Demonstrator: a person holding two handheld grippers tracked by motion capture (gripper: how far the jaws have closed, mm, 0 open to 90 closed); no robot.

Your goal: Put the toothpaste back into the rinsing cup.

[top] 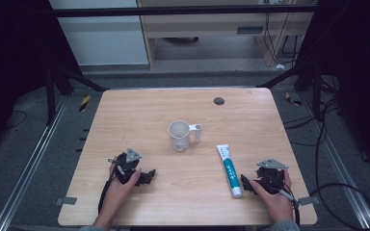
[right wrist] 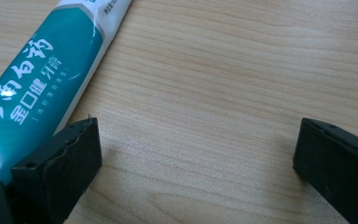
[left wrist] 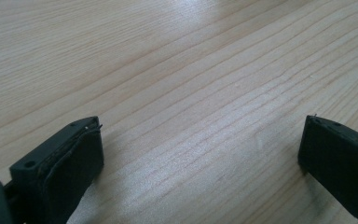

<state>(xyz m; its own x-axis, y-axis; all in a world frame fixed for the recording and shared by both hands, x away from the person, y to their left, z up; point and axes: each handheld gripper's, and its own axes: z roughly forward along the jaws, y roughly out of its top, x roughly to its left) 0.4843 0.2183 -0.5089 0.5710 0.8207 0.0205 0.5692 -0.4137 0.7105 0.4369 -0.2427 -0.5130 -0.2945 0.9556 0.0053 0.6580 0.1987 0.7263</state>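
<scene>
A white mug [top: 180,134] with its handle to the right stands near the middle of the wooden table [top: 139,110]. A teal and white toothpaste tube [top: 230,169] lies flat to its front right; in the right gripper view the toothpaste tube [right wrist: 37,88] lies just outside the left jaw. My right gripper [top: 250,185] rests on the table right of the tube, jaws wide apart and empty [right wrist: 196,154]. My left gripper [top: 147,177] rests at the front left, also open over bare wood [left wrist: 200,149].
A small dark round disc [top: 218,100] sits near the table's far edge. Black frame legs [top: 70,79] and cables [top: 327,130] stand on the floor around the table. A hand holds each gripper near the front edge.
</scene>
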